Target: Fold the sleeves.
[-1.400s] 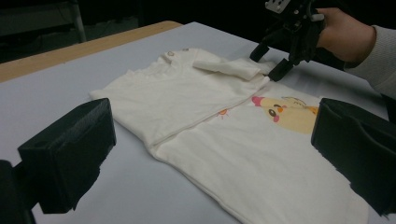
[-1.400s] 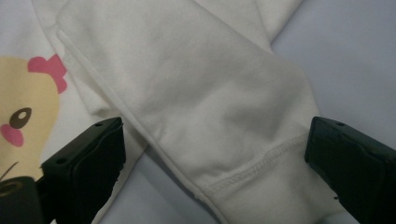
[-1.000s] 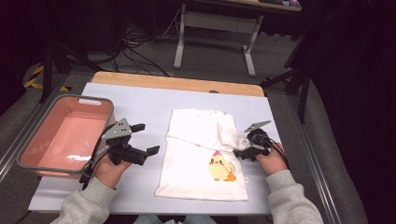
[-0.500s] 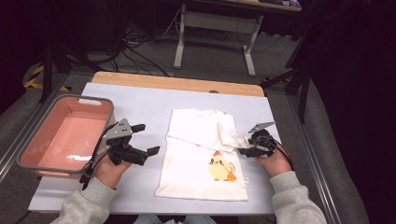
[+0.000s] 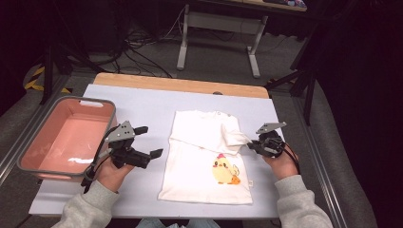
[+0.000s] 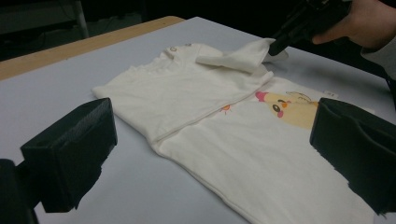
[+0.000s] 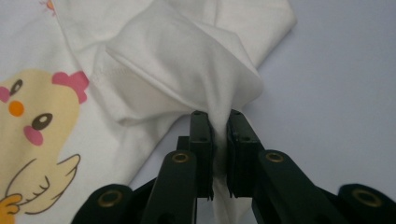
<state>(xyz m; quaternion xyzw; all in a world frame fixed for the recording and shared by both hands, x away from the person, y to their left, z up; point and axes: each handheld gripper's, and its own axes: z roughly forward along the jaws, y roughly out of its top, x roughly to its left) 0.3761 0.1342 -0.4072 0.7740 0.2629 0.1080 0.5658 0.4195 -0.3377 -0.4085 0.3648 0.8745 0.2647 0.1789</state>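
Pinching shirt sleeve (image 7: 187, 79): right tongs (image 7: 219, 123) | left tongs (image 5: 148, 141) spread, beside shirt (image 5: 204, 166)

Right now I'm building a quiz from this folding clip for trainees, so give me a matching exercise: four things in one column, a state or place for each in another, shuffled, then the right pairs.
Column one:
1. left claw
2. right claw
3. pink tub
4. white shirt

Column two:
A. lies flat on the table, chick print facing up
B. open, beside the shirt, holding nothing
C. stands at the table's left edge
D. shut on the shirt's sleeve

Pairs: 1-B, 2-D, 3-C, 4-A
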